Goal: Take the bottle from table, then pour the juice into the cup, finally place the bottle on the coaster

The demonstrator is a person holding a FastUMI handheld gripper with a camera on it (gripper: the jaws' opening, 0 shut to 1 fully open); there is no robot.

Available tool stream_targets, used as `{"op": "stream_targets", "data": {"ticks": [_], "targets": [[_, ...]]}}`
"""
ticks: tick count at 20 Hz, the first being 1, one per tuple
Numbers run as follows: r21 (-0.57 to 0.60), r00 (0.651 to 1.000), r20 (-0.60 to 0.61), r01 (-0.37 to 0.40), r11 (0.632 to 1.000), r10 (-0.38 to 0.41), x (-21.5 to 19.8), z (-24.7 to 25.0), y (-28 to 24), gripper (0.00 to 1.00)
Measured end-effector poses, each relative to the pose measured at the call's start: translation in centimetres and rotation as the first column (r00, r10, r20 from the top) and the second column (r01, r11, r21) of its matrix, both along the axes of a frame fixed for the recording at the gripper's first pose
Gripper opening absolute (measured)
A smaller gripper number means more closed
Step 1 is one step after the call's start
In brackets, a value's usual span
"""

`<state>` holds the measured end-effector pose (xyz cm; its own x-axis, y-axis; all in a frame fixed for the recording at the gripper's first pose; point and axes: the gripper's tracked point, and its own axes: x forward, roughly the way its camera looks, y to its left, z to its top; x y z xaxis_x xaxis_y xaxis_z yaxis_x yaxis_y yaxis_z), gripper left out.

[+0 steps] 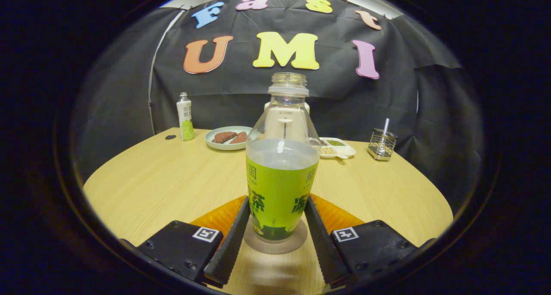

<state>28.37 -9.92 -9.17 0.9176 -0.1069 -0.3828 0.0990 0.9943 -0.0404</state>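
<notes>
A clear, uncapped bottle with a green label stands upright on a round brown coaster on the wooden table. It is about half full of pale liquid. My gripper has a finger on each side of the bottle's lower body, and both fingers lie against the label. A pale cup stands beyond the bottle, mostly hidden behind it.
At the far side of the table stand a small green-labelled bottle, a plate with brown pieces, a white divided dish of beans, and a wire holder with a utensil. A dark spot marks the tabletop.
</notes>
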Motion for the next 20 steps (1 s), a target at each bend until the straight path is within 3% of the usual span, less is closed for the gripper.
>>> {"op": "stream_targets", "data": {"ticks": [6,14,20], "targets": [[0.001,0.999,-0.039,-0.023,1.0,0.023,-0.3,-0.5,0.6,0.95],[-0.016,0.998,0.018,-0.055,0.998,0.055,-2.3,1.1,0.9,0.96],[-0.027,0.996,0.081,-0.028,0.999,0.031,-6.9,3.8,1.9,0.99]]}}
